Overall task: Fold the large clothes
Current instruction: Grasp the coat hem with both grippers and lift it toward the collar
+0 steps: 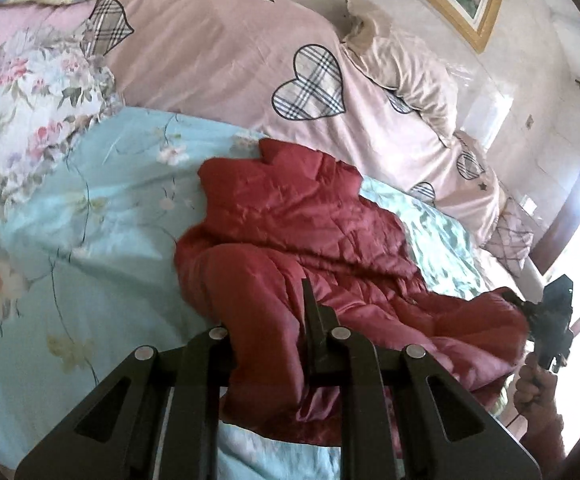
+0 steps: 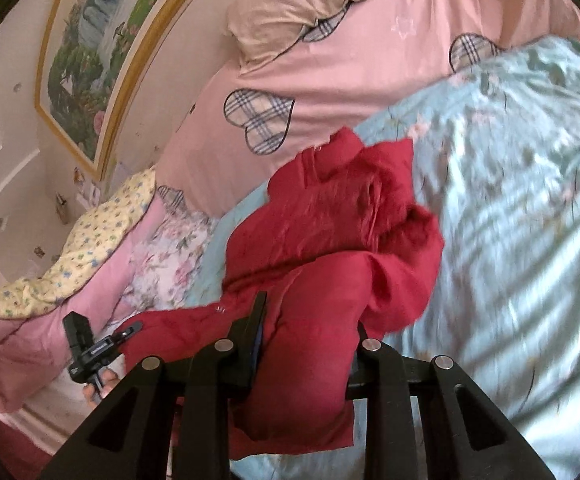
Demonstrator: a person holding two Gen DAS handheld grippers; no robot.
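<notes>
Your red jacket [image 1: 290,216] is shiny, puffy, wrinkled cloth. Under it, the blue flowered sheet [image 1: 90,208] looks soft and smooth. Each hand-held gripper is dull black plastic with small shiny metal pins.

Deep red quilted jacket [image 1: 297,216]. Pale blue sheet [image 1: 102,200] with faint flower sprigs. Pink duvet [image 1: 218,60] dotted with plaid hearts outlined in black. White floral cloth [image 1: 38,96] in pink and green. Yellow cloth [image 2: 70,264] with small blue flowers. Beige pillow [image 2: 290,4]. Gold-framed painting [image 2: 90,48]. Black grippers [image 1: 274,344].
</notes>
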